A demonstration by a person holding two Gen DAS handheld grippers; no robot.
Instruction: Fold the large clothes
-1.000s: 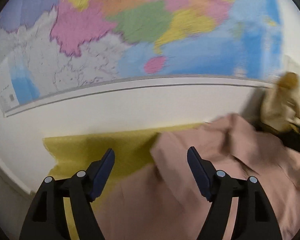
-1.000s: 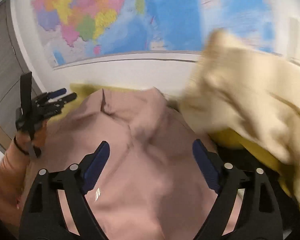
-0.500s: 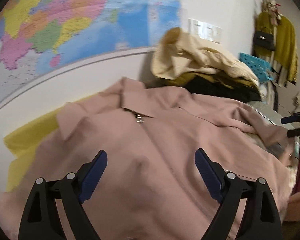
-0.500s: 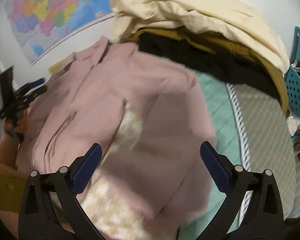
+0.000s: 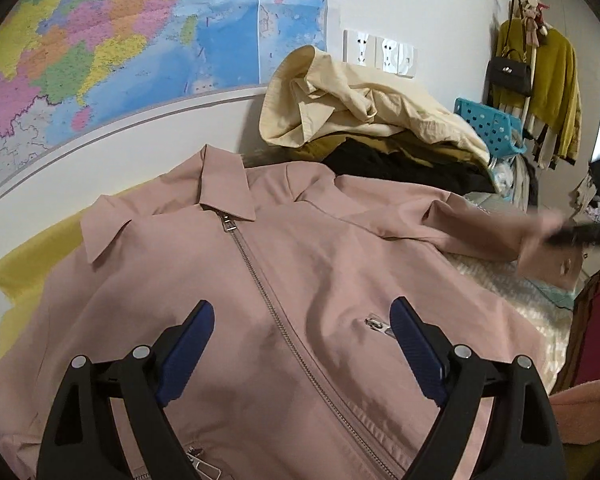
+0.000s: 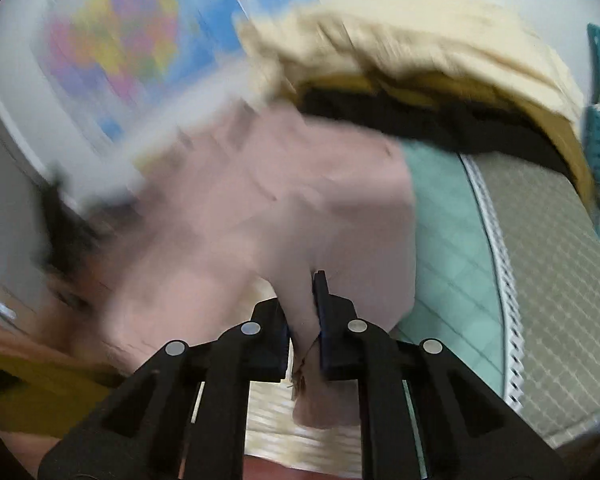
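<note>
A pink zip-front jacket (image 5: 300, 272) lies front side up on the bed, collar toward the wall. My left gripper (image 5: 300, 344) is open and empty, hovering above the jacket's lower front, its fingers either side of the zipper. My right gripper (image 6: 304, 320) is shut on the end of the jacket's sleeve (image 6: 300, 208) and holds it up; that view is motion-blurred. In the left wrist view the right gripper (image 5: 580, 236) shows as a dark blur at the sleeve cuff on the right.
A pile of cream, mustard and black clothes (image 5: 364, 120) lies against the wall behind the jacket. A map (image 5: 120, 40) hangs on the wall. A yellow cloth (image 5: 24, 264) lies under the jacket. A teal and grey quilted cover (image 6: 520, 260) lies to the right.
My right gripper has closed on the sleeve end and is moving with it. My left gripper has swung to look over the jacket's front and stays open.
</note>
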